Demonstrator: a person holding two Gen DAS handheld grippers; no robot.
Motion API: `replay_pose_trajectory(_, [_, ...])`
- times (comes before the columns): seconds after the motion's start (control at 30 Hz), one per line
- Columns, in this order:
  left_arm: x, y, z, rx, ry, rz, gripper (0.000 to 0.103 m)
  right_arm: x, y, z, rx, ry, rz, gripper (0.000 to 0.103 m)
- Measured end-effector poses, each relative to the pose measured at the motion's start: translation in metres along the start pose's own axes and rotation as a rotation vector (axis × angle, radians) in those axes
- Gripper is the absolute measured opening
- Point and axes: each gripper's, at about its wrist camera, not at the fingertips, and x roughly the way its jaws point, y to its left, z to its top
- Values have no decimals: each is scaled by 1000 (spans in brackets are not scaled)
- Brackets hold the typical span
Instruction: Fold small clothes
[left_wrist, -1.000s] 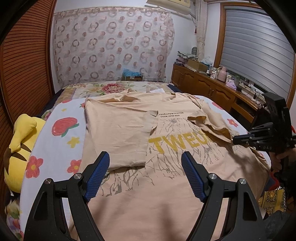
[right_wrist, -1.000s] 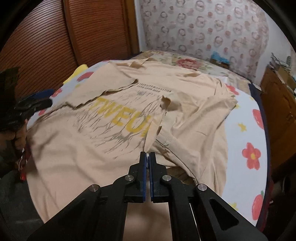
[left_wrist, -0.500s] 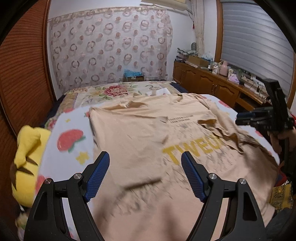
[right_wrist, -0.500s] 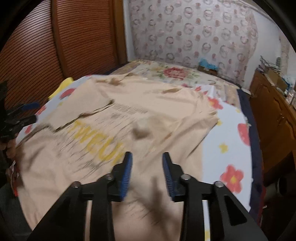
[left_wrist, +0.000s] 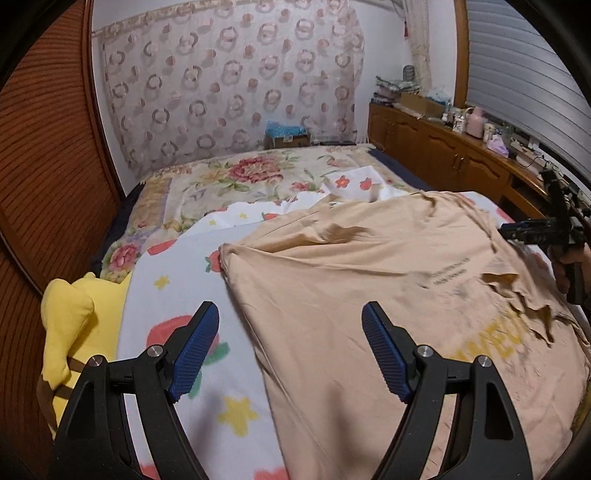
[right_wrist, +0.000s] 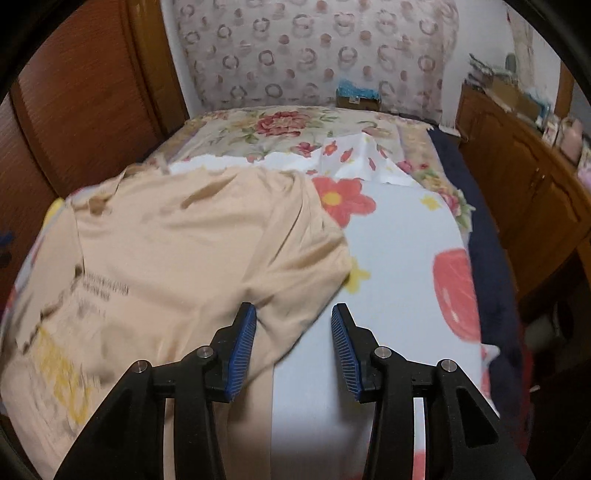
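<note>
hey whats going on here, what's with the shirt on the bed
A person is folding a peach T-shirt spread on a flowered bedsheet, with a handheld claw in each hand. Both sleeves look folded in over the printed front. At this moment neither claw holds anything: the left claw is wide open above the shirt's edge, and the right claw is open over the other edge. A yellow plush toy lies beside the sheet.
</note>
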Motion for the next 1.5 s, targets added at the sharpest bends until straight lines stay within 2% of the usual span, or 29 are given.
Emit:
replay_pose_trajectory(0.13, [23,11,3,-12,36,2,80,14,-2,14,-16,-1,26,44])
replay_pose_trajectory(0.17, [28,13,4,-18,46,1,80,16,0,15,-33,-3,25,41])
replay_pose_trajectory(0.2, [33,16,4,-23,53,-1,80,18,2,16,-49,-5,37,27])
replay_pose_trajectory(0.23, [38,18,4,-27,61,0,80,18,-1,15,-59,-7,61,8])
replay_pose_trajectory(0.27, [43,20,5,-29,70,6,80,17,-2,15,-71,-11,67,4])
replay_pose_trajectory(0.37, [51,25,6,-32,82,15,80,8,-15,18,-87,-29,27,4])
replay_pose_trajectory(0.47, [53,28,8,-30,85,17,80,-8,-41,26,-47,-61,-29,4])
replay_pose_trajectory(0.57, [61,32,10,-33,96,16,80,-6,-62,27,-33,-42,-48,4])
replay_pose_trajectory(0.7, [71,40,16,-56,107,7,80,4,-62,21,-69,-21,-84,4])
replay_pose_trajectory(0.87, [81,46,21,-75,118,-9,80,16,-55,27,-66,-27,-49,4])
replay_pose_trajectory(0.97, [86,49,25,-81,125,-17,80,19,-58,26,-46,-43,-42,23])
replay_pose_trajectory(1.0, [87,50,26,-80,126,-20,80,19,-58,26,-40,-44,-35,36])
replay_pose_trajectory(1.03, [88,50,27,-82,127,-25,80,20,-59,25,-34,-38,-34,42])
replay_pose_trajectory(1.2, [99,59,34,-120,142,-54,63,24,-59,22,-40,0,-82,45])
replay_pose_trajectory(1.5, [109,59,38,-116,150,-47,63,21,-55,21,-42,-20,-91,47])
